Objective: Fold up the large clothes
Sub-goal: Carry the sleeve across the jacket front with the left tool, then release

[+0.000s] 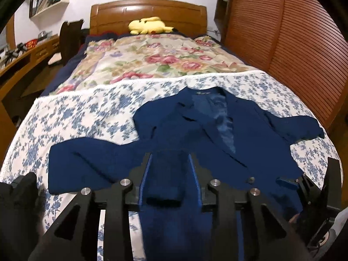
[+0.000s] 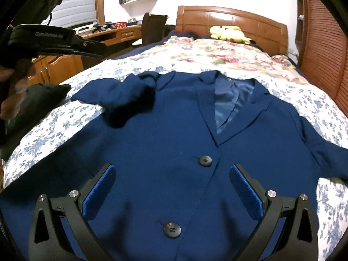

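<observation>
A navy blue jacket (image 1: 250, 134) lies face up on the bed, collar toward the headboard, one sleeve (image 1: 87, 163) spread to the left. My left gripper (image 1: 169, 154) is shut on the end of a sleeve (image 1: 165, 180), held between its blue pads. In the right wrist view the jacket (image 2: 163, 134) fills the middle, with two dark buttons (image 2: 205, 160). My right gripper (image 2: 173, 174) is open and empty, just above the jacket's front near the lower buttons. The left gripper (image 2: 65, 41) shows at the far left, above the lifted sleeve (image 2: 130, 95).
The bed has a blue-flowered white sheet (image 1: 87, 113) and a floral quilt (image 1: 152, 61) behind it. A yellow plush toy (image 1: 150, 25) lies by the wooden headboard (image 1: 148, 8). A louvred wooden wardrobe (image 1: 293, 32) stands at the right, a desk (image 1: 24, 58) and chair (image 1: 69, 37) at the left.
</observation>
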